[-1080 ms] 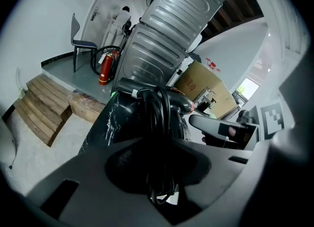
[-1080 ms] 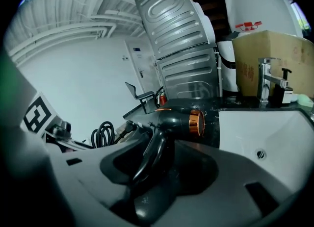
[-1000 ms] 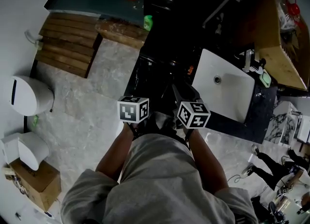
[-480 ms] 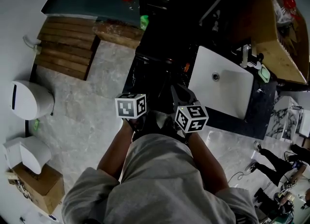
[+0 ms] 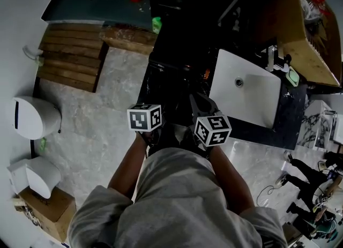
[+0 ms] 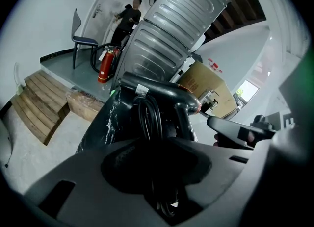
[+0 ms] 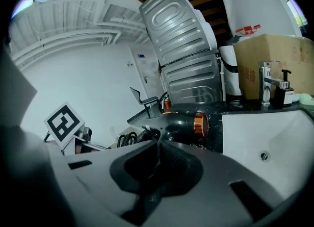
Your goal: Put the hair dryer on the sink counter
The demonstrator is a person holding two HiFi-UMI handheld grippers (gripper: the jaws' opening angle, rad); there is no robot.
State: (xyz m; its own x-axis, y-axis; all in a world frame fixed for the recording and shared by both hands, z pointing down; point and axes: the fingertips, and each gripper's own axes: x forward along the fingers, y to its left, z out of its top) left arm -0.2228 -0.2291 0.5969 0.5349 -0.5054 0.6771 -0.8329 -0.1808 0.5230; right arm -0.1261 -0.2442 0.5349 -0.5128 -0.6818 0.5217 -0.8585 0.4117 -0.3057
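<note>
The black hair dryer [image 7: 184, 123] with a copper ring [image 5: 206, 74] at its nozzle lies on the black counter [image 5: 161, 81], left of the white sink [image 5: 262, 107]. Its coiled cord [image 6: 149, 123] runs down between the jaws of my left gripper [image 6: 159, 172], which is shut on the bundle. My right gripper [image 7: 158, 145] has just been closing. Its jaws now meet in a thin slit with the tips at the dryer's rear end, and I see nothing between them. In the head view the right gripper [image 5: 197, 103] points at the dryer; the left one's tips are lost in the dark.
A faucet [image 7: 265, 88] and a soap bottle [image 7: 284, 93] stand behind the sink [image 7: 274, 133], beside a cardboard box [image 5: 308, 38]. Left on the floor are a toilet [image 5: 29, 117] and a wooden pallet [image 5: 69, 54]. A person [image 6: 128, 17] stands far off by a chair [image 6: 81, 39].
The head view has shifted slightly. Both grippers stay in about the same place over the counter.
</note>
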